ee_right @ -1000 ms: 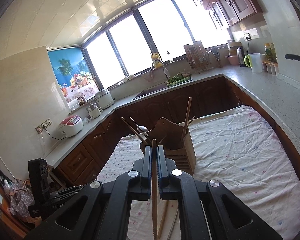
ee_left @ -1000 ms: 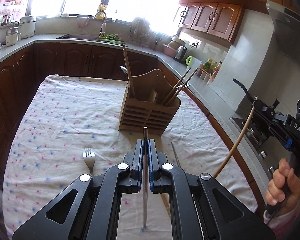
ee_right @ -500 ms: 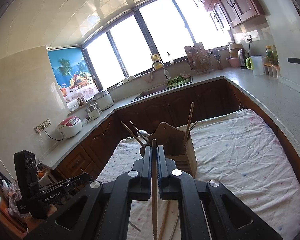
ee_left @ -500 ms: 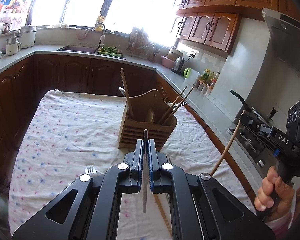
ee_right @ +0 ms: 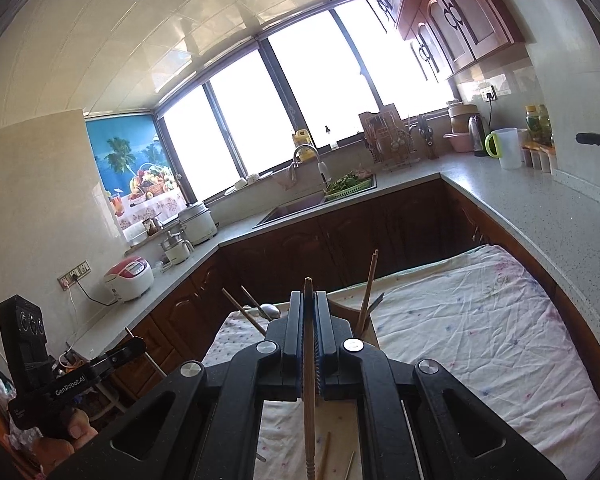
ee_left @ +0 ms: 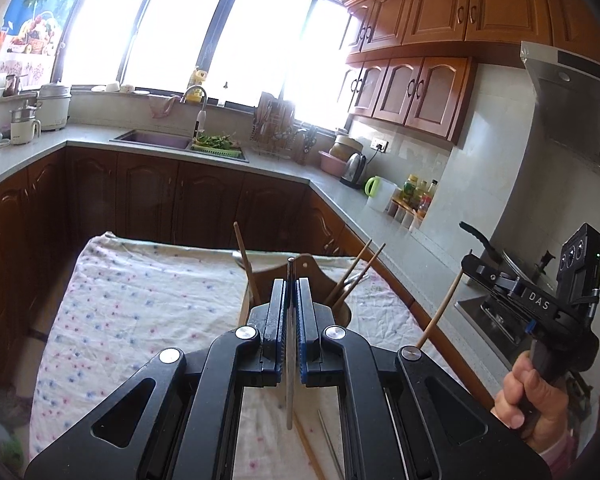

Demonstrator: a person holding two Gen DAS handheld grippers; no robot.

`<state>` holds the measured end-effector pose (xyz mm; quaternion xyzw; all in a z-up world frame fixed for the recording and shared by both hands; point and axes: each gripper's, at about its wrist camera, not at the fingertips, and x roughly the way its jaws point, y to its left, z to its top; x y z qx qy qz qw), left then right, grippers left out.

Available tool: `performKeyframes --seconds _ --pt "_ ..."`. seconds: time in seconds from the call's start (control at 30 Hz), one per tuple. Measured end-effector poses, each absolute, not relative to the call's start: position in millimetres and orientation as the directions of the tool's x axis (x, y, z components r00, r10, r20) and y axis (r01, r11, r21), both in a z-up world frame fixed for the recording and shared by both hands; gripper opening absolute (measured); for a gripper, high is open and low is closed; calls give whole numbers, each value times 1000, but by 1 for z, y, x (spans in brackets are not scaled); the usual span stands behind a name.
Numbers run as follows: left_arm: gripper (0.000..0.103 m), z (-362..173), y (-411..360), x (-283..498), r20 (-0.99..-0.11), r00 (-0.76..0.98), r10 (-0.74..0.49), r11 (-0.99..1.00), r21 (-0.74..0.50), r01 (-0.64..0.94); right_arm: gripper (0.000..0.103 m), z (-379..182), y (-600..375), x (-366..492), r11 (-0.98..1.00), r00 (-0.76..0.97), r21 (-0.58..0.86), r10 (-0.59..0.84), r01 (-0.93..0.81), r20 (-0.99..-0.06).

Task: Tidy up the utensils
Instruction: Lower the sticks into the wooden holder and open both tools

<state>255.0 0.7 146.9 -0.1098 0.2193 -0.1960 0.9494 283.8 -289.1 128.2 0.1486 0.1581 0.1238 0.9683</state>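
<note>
My left gripper (ee_left: 290, 280) is shut on a thin metal chopstick (ee_left: 290, 392), held upright above the table. Behind its fingers stands the wooden utensil holder (ee_left: 342, 308) with several wooden chopsticks (ee_left: 356, 274) and a spoon in it. My right gripper (ee_right: 309, 294) is shut on a wooden chopstick (ee_right: 309, 400), also raised; it shows at the right of the left wrist view (ee_left: 482, 270). In the right wrist view the holder (ee_right: 366, 324) is mostly hidden behind the fingers. Loose chopsticks (ee_left: 328, 444) lie on the cloth below.
The table wears a white flowered cloth (ee_left: 140, 300). Dark wood cabinets and a grey counter (ee_left: 380, 216) wrap around it, with a sink (ee_left: 156, 138), kettle (ee_left: 354, 168) and bottles (ee_left: 418, 196). A stove and range hood (ee_left: 572, 92) are on the right.
Both grippers have lifted and tilted up with their chopsticks, so the table sank in view. The fork on the cloth is hidden from the left wrist view now.
</note>
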Motion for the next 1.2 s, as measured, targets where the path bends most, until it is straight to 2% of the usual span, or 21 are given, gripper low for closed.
performKeyframes --seconds 0.33,0.53,0.8,1.2 --pt "4 187 2 311 -252 891 -379 905 -301 300 5 166 -294 333 939 966 302 214 -163 -144" --pt "4 179 -2 343 -230 920 -317 926 -286 247 5 163 -297 359 946 978 293 179 -141 -105" --pt "4 133 0 369 -266 921 -284 918 -352 182 5 125 -290 374 961 981 257 141 -102 -137" --pt "4 84 -18 378 -363 879 -310 920 -348 181 5 77 -291 386 952 954 295 155 -75 -257"
